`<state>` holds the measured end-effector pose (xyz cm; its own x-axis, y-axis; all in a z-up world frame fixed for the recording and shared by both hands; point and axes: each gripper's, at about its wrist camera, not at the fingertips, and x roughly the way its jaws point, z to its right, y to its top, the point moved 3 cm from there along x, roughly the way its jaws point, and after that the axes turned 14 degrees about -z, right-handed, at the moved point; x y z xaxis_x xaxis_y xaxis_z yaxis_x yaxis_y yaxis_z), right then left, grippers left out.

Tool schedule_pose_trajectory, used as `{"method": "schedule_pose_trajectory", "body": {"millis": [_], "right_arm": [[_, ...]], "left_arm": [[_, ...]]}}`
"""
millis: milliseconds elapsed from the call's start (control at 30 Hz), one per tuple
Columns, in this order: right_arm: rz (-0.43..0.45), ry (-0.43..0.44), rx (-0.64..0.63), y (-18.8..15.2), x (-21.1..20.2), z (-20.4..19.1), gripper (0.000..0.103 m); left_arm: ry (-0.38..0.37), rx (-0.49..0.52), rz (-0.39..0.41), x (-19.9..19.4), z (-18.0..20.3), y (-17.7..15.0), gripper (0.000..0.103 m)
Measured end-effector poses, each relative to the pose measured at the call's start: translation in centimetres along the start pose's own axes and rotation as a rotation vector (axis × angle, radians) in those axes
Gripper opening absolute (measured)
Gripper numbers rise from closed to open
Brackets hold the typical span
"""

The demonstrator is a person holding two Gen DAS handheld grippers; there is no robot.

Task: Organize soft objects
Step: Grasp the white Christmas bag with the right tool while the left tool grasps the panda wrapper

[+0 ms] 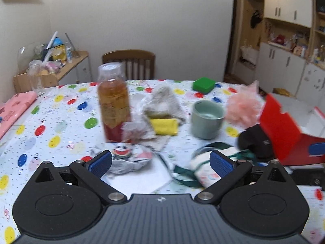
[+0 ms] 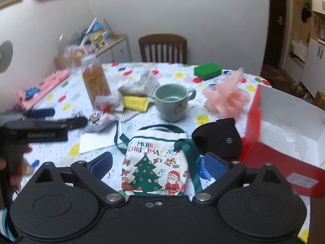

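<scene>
Christmas pouch (image 2: 156, 160), just left of the red box (image 2: 270, 160), lies between the spread right gripper (image 2: 160, 162) fingers: I'd pinch its middle, avoiding straps; left gripper (image 1: 160, 162) hangs released.

- The Christmas bag (image 2: 154, 162) is right at the near edge of the table (image 2: 61, 93), lying between the right gripper's (image 2: 160, 162) spread fingers.
- Just right of it sits the black pouch (image 2: 218, 140), butting up against the box (image 2: 284, 142).
- Behind the bag is the mug (image 2: 172, 101); the mesh puff (image 2: 225, 97) is to the mug's right, the sponge (image 2: 135, 101) to its left with the knit cloth (image 2: 142, 83) behind that.
- The bottle (image 2: 95, 81) stands left of the sponge.
- The chair (image 2: 162, 47) is behind the table.
</scene>
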<state>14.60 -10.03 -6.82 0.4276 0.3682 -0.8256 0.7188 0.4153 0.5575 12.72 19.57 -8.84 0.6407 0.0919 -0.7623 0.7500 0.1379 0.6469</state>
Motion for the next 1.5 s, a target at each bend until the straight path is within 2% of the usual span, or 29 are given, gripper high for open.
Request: {"method": "schedule_pose_trajectory", "body": {"millis": [267,367,600,700,933,1067,1133,1300,1367,1433,1500], "right_arm": [[-0.081,-0.009,-0.079,1.5,4.2,-1.9,0.09],[-0.109,-0.019,-0.1,1.8,5.8,-2.6,0.088],[-0.156,-0.041,-0.14,2.0,8.7,-4.0,0.082],[-0.173,-0.056,-0.159,2.0,9.7,-4.6,0.08],[-0.219,-0.119,-0.182,1.5,12.3,-5.0,0.074],[-0.241,-0.152,-0.192,1.0,13.4,-5.0,0.068],[-0.246,-0.165,-0.196,0.8,13.7,-5.1,0.065],[-0.245,-0.154,-0.195,0.6,13.4,-5.4,0.049],[-0.249,-0.138,-0.187,0.6,13.3,-5.5,0.04],[-0.253,-0.125,-0.177,0.7,13.1,-5.5,0.033],[-0.25,-0.127,-0.174,0.7,12.9,-5.5,0.028]], "left_arm": [[0.086,-0.029,-0.065,5.4,-4.3,1.6,0.103],[0.132,-0.084,-0.098,7.1,-6.2,2.1,0.103],[0.146,-0.19,-0.159,9.9,-10.1,2.9,0.102],[0.138,-0.21,-0.188,11.2,-10.7,3.0,0.098],[0.114,-0.244,-0.237,13.6,-11.3,2.7,0.081],[0.076,-0.278,-0.253,14.1,-11.6,2.6,0.077],[0.065,-0.286,-0.248,14.2,-11.7,2.7,0.066],[0.022,-0.295,-0.237,14.1,-11.8,2.9,0.046],[0.004,-0.295,-0.234,14.0,-11.8,2.9,0.042],[0.005,-0.3,-0.233,13.9,-11.9,2.9,0.034],[-0.003,-0.316,-0.228,13.7,-12.2,2.9,0.029]]}}
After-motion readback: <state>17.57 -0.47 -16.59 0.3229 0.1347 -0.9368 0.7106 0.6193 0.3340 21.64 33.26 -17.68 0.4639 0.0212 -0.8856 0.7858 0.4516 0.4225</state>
